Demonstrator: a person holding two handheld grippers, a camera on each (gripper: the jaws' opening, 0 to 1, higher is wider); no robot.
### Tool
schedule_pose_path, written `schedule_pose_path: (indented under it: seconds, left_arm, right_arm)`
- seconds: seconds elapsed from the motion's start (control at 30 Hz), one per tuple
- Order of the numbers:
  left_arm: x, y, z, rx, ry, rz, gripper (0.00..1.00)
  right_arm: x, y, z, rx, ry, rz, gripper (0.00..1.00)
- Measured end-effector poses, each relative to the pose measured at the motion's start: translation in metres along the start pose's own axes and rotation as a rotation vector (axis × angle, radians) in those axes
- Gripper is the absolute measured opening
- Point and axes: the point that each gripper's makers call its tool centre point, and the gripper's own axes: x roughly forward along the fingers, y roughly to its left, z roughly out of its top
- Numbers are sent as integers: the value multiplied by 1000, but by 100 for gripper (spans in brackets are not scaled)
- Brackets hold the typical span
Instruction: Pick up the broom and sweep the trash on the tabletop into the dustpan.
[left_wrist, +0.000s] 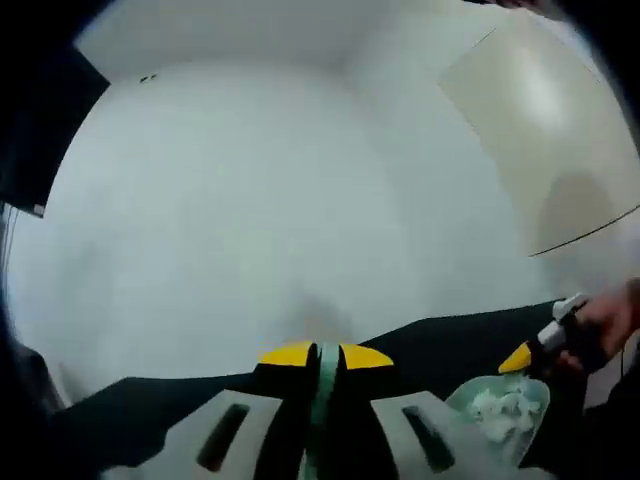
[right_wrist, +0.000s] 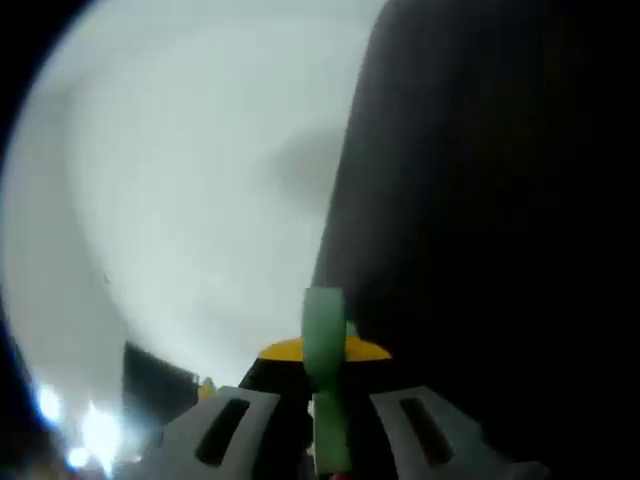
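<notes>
No readable text, label or number anywhere.

We see yellow tips on the black jaws of the left gripper (left_wrist: 326, 356), closed on a pale green handle (left_wrist: 322, 410). The dustpan (left_wrist: 500, 412) is pale green with white trash (left_wrist: 506, 406) inside. The right gripper (right_wrist: 324, 349), also yellow and black, clamps a green handle (right_wrist: 325, 380).

dustpan (left_wrist: 505, 415) | cut off at frame edge | trash (left_wrist: 505, 408) blurred, unidentifiable
</notes>
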Motion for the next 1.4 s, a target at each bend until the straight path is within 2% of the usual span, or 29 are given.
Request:
schedule_pose_path:
  seconds: [0.07, 0.13, 0.2, 0.33, 0.4, 0.47, 0.6, 0.67, 0.73, 0.83, 0.9, 0.93, 1.07, 1.17, 1.23, 1.27, 1.37, 1.4]
  left_arm:
    - [7, -15, -6, -121, 11, -55, 11]
    - [13, -29, -19, -178, 50, -77, 13]
    - [16, -41, -24, -218, 39, -102, 15]
    - [21, -52, -33, -257, 46, -102, 16]
    - [24, -55, -36, -266, 50, -95, 17]
    - [28, -59, -38, -258, 57, -98, 16]
    - [35, -86, -61, -330, 156, -222, 16]
    - [37, -96, -67, -346, 168, -279, 11]
    - [37, -95, -70, -356, 162, -280, 9]
    - [34, -86, -70, -342, 157, -291, 9]
    - [29, -76, -70, -281, 160, -308, 9]
    - [25, -67, -70, -267, 161, -297, 8]
    - [7, -10, -65, -209, 117, -172, 7]
    - [-9, 23, -69, -206, 112, -134, 6]
    - [-19, 41, -73, -211, 118, -154, 5]
    - [-23, 46, -78, -210, 139, -173, 5]
    - [-29, 55, -95, -140, 205, -206, 5]
    - [-29, 56, -99, -127, 209, -210, 5]
  right_arm:
    - [-1, -1, 8, 4, -9, -5, 12]
    - [-3, 1, 18, 22, -25, -4, 12]
    - [-6, 6, 29, 47, -48, 8, 12]
    - [-13, 12, 54, 55, -97, 14, 12]
    - [-19, 14, 75, 69, -152, 20, 12]
    - [-24, 16, 89, 52, -186, 17, 12]
    - [-28, 27, 109, 49, -234, 35, 12]
    - [-24, 30, 123, 46, -253, 54, 12]
    - [-16, 32, 138, 45, -257, 84, 12]
    - [-5, 31, 143, 43, -252, 109, 12]
    - [3, 33, 132, 41, -236, 131, 12]
    - [6, 35, 122, 52, -230, 148, 12]
    - [22, 42, 97, 68, -201, 195, 12]
    - [33, 48, 89, 57, -192, 236, 12]
    - [44, 52, 84, 43, -177, 263, 12]
    - [48, 57, 77, 34, -171, 276, 12]
    - [63, 72, 68, -15, -158, 330, 12]
    - [68, 78, 66, -46, -161, 352, 12]
